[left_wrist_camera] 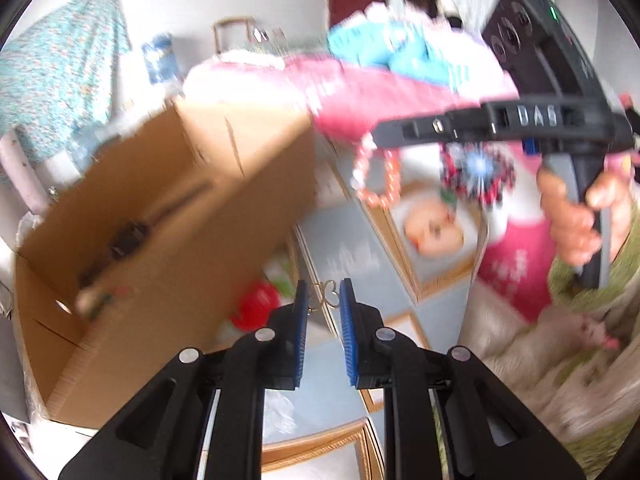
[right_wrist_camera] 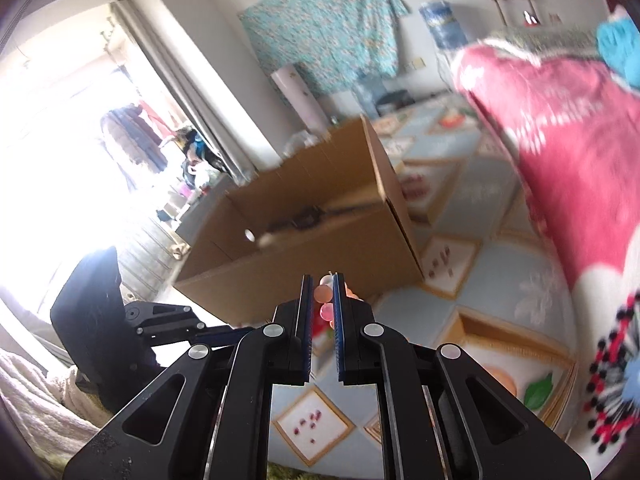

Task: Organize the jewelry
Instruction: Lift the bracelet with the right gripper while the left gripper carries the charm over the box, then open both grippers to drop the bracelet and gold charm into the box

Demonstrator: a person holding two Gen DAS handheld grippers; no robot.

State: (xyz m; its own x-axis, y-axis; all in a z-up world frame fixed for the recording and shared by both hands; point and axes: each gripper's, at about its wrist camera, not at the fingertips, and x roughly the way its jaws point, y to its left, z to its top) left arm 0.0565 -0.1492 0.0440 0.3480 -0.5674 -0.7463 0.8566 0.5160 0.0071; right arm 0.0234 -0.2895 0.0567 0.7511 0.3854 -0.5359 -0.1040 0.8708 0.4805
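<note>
Both grippers are up beside the open brown cardboard box. Left gripper pinches a thin gold wire piece at its tips, right gripper is clamped on a pink-orange bead bracelet dangling just right of the box.

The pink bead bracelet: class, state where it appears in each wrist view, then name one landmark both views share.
Left wrist view: pink bead bracelet hangs right of centre, under the right gripper.
Right wrist view: low centre, pinched between the fingertips.
Shared landmark: cardboard box.
</note>
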